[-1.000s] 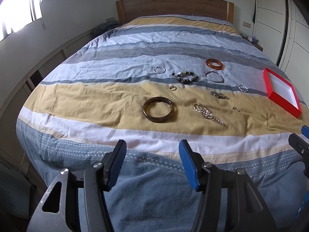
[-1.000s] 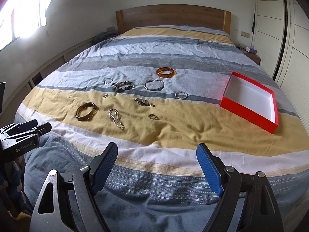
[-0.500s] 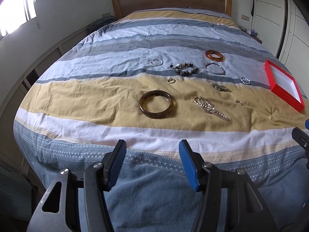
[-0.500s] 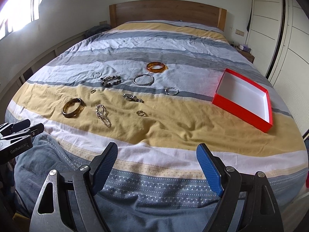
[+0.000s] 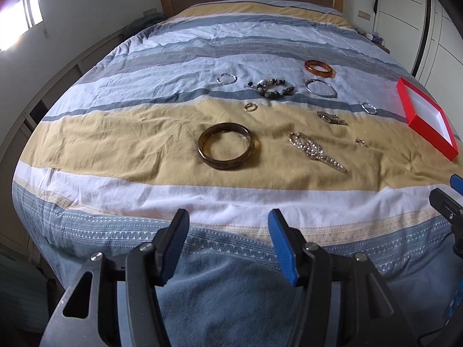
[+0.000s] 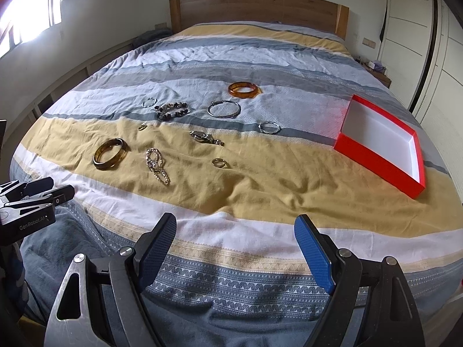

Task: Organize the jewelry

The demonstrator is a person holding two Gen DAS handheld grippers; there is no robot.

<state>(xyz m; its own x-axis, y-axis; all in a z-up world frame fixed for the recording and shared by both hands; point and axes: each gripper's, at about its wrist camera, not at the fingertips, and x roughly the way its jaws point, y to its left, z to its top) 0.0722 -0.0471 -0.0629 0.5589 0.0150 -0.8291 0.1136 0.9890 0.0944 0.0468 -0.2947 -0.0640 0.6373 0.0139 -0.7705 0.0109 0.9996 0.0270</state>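
Several pieces of jewelry lie on the striped bedspread. A dark brown bangle [image 5: 227, 145] [image 6: 110, 153] is nearest, straight ahead of my left gripper [image 5: 228, 231], which is open and empty. A rhinestone chain [image 5: 314, 151] [image 6: 156, 168], a bead bracelet [image 5: 275, 87] [image 6: 172, 109], an amber bangle [image 5: 319, 68] [image 6: 243, 90], a silver hoop [image 5: 320, 88] [image 6: 224, 109] and small rings [image 6: 219, 162] lie beyond. A red box [image 5: 427, 117] [image 6: 382, 144] with a white inside stands empty at the right. My right gripper [image 6: 235, 243] is open and empty over the bed's foot.
A wooden headboard [image 6: 257, 8] closes the far end. White wardrobe doors [image 6: 419, 29] run along the right. A low shelf [image 5: 37, 107] and a window are at the left. The left gripper's body [image 6: 26, 202] shows at the right wrist view's left edge.
Both grippers have moved forward and a little higher over the foot of the bed, so the jewelry and the box look closer. Both stay open.
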